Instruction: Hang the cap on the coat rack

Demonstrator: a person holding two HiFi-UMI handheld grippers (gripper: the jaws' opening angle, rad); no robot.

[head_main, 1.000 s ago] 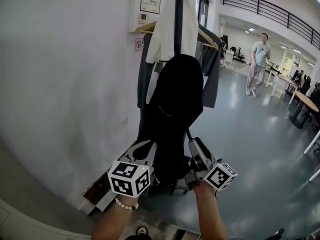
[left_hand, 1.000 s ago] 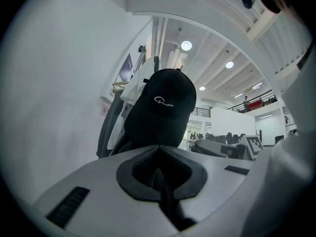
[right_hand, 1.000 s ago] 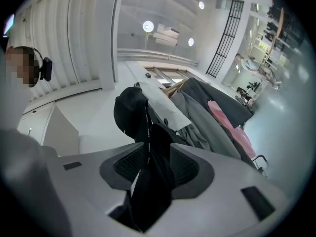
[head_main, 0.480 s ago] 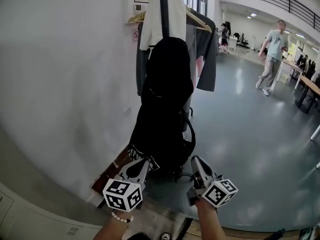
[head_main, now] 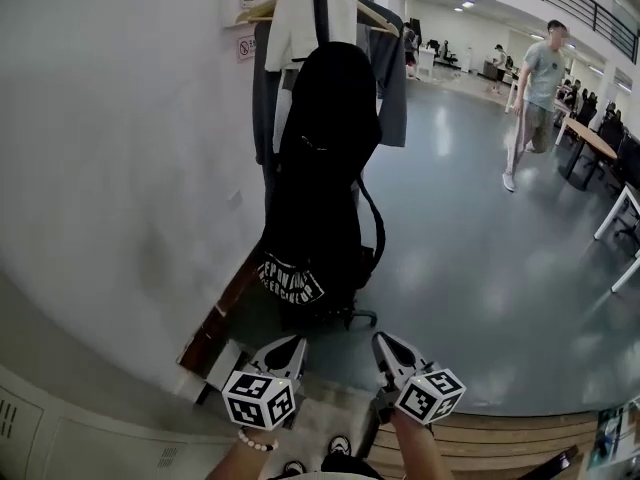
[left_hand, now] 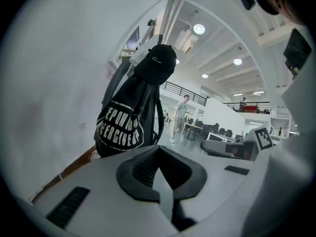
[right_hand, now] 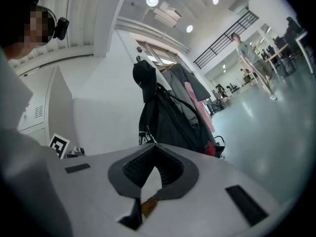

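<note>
The left gripper (left_hand: 159,154) has its fingers pressed together with nothing between them, and the right gripper (right_hand: 155,169) is likewise closed on nothing. In the head view both are held low and side by side in front of the person, well apart from the coat rack (head_main: 320,3), with open grey floor (head_main: 470,268) between them and its foot. The cap (left_hand: 157,63), black with a small pale mark on the front, sits at the top of the rack's load, draped over the upper end of a black bag (head_main: 310,228) with white lettering that hangs down the pole. Behind it, grey and white garments (head_main: 385,78) hang on hangers against the wall (head_main: 120,168). A person (head_main: 535,88) walks far off across the hall. As I judge it, the hanging is done: the cap is up, neither gripper touches it, and no step of the task appears to remain.
</note>
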